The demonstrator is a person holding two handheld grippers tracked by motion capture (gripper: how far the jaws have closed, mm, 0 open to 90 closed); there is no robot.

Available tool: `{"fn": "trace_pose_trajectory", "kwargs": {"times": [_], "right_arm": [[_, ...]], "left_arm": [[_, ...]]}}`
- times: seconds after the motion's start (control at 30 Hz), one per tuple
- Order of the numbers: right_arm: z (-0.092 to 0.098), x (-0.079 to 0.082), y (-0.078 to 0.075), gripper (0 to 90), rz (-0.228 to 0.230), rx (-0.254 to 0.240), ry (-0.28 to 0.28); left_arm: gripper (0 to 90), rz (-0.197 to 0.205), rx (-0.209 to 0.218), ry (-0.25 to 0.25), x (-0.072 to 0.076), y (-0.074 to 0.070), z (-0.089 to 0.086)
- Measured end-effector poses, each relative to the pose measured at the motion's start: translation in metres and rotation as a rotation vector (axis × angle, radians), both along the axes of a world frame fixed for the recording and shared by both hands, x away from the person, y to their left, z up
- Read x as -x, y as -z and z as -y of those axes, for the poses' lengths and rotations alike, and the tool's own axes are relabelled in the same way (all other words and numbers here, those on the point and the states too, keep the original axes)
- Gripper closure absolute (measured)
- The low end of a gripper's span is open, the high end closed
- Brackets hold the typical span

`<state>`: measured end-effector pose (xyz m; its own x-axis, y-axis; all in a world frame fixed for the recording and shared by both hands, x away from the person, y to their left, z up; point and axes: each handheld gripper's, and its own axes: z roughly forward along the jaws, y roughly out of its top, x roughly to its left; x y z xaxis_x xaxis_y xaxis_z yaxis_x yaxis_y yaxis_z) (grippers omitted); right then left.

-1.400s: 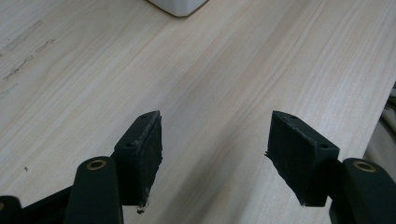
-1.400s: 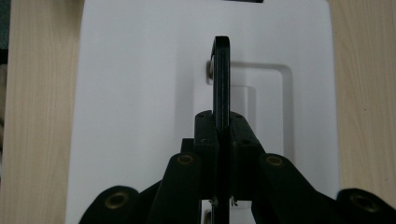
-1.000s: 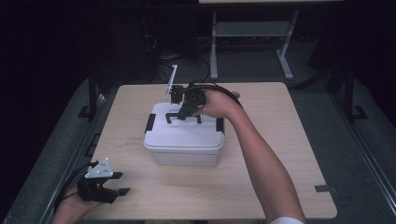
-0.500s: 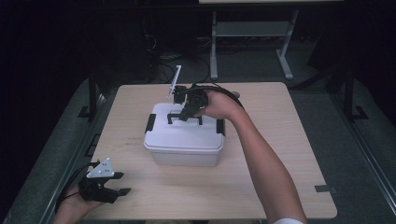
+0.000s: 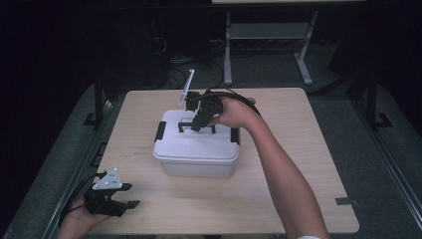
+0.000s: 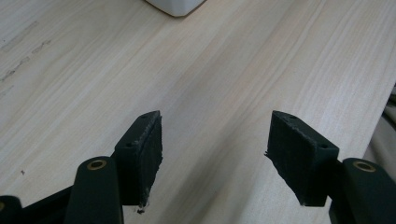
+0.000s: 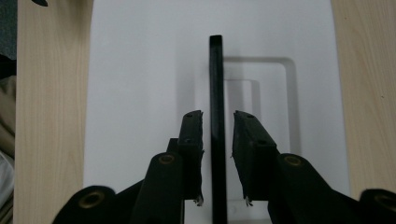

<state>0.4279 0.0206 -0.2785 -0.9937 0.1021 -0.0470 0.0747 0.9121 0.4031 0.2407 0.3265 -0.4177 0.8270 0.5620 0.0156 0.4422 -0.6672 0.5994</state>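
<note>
From the high view, the white storage box (image 5: 195, 149) sits mid-counter with its black handle (image 5: 191, 125) raised on the lid, and the right gripper (image 5: 198, 124) comes down onto that handle from the far side, the forearm reaching across the box's right end; the left gripper (image 5: 130, 204) rests well apart at the near left corner of the counter (image 5: 278, 189), so the right hand is plainly the nearer one. Black latches sit at the box's two short ends. The counter is pale wood, bare around the box, and the room beyond is dark, with a metal stand on the floor. In the left gripper view the jaws stand apart with nothing between them, over bare wood grain, and a corner of the box (image 6: 175, 6) shows ahead at the top. In the right gripper view the handle (image 7: 215, 116) runs straight away along the jaws' own line, lying between the pads (image 7: 192, 149); the jaws have just been opening, and thin gaps on both sides suggest the grip is released, so any lift would need a fresh squeeze.
</note>
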Motion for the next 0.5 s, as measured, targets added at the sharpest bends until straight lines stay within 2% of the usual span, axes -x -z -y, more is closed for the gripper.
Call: {"fn": "trace_pose_trajectory", "kwargs": {"times": [0.3,0.5], "right_arm": [[0.003,0.006,-0.003,68.1,-0.006,0.006,0.004],[0.002,0.013,-0.007,65.9,0.013,0.002,0.0]], "left_arm": [[35.4,0.002,-0.004,0.007,0.0,-0.001,0.002],[35.3,0.008,-0.007,0.003,0.002,-0.002,0.001]]}}
